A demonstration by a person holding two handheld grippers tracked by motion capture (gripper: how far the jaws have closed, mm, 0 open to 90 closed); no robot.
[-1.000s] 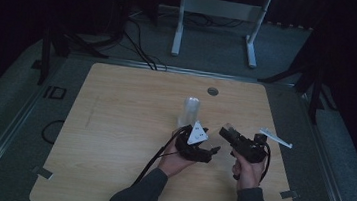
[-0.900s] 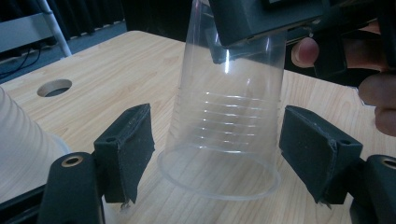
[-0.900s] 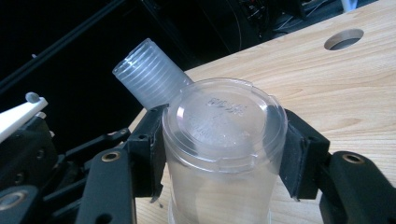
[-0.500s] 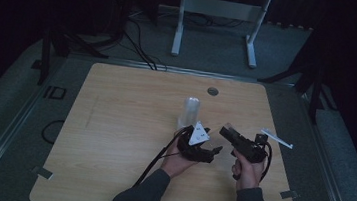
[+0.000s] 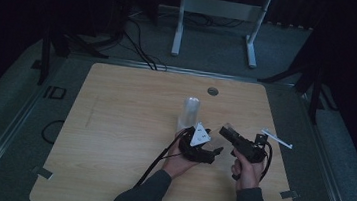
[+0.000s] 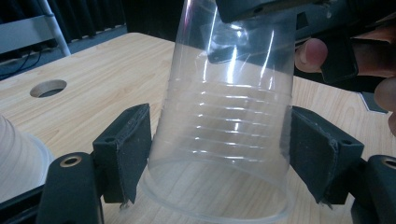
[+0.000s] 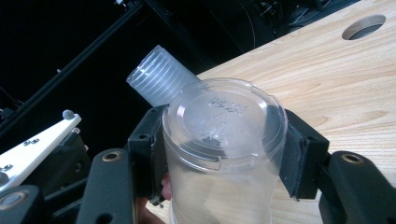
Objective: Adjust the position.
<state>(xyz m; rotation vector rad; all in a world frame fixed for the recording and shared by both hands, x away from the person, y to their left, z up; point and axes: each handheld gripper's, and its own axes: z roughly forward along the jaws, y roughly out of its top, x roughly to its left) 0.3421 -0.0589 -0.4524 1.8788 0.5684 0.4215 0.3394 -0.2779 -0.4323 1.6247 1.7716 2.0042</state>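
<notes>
A clear plastic cup (image 6: 229,116) hangs upside down over the wooden table (image 5: 123,125), rim lowermost. My left gripper (image 6: 219,154) is shut on its ribbed wall just above the rim, one pad at each side. My right gripper (image 7: 224,154) is shut on the same cup (image 7: 224,121) near its embossed base; those black jaws and a fingertip show at the top of the left gripper view. In the high view the left gripper (image 5: 202,145) and the right gripper (image 5: 242,145) meet near the table's front middle.
A stack of clear cups (image 5: 190,111) stands just behind the left gripper, and also shows in the right gripper view (image 7: 156,77). A round hole (image 5: 212,91) pierces the table farther back. A white metal frame (image 5: 220,14) stands on the floor beyond.
</notes>
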